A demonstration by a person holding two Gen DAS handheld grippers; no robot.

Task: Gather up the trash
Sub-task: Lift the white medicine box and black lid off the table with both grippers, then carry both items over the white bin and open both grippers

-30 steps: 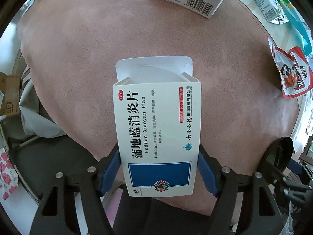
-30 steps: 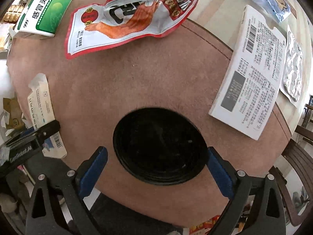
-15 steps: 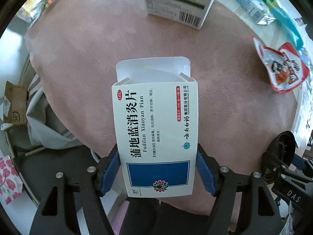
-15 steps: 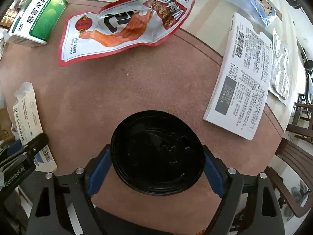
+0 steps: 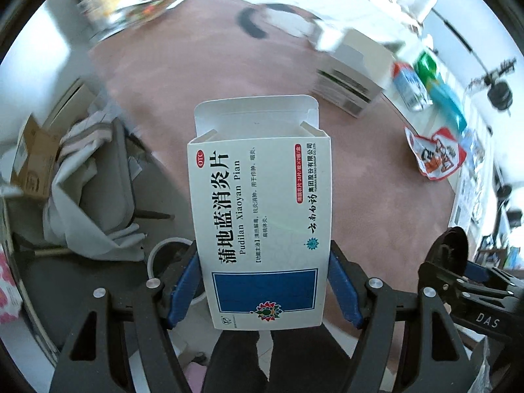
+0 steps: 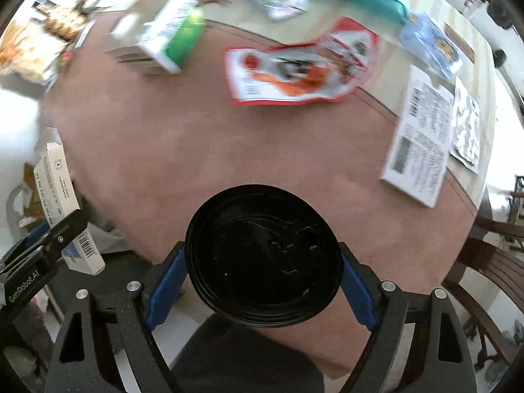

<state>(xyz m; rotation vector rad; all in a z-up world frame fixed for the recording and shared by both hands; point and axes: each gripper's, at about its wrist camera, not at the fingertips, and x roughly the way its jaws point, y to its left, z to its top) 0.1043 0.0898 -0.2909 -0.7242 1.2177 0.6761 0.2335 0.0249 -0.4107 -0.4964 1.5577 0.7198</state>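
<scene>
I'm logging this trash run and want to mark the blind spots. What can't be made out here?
- Left wrist view: whether the medicine box holds anything; its open flap faces away.
- Left wrist view: the white bin interior, hidden by box and left gripper.
- Right wrist view: print on the red snack wrapper, motion-blurred.

Each black hand-held gripper (image 5: pixel 263 281) has blue pads (image 6: pixel 165 291) (silver screws too).

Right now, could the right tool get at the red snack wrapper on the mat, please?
Probably not yet: the right tool is already shut on the black lid. The path across the pink mat to the red snack wrapper looks unobstructed.
</scene>
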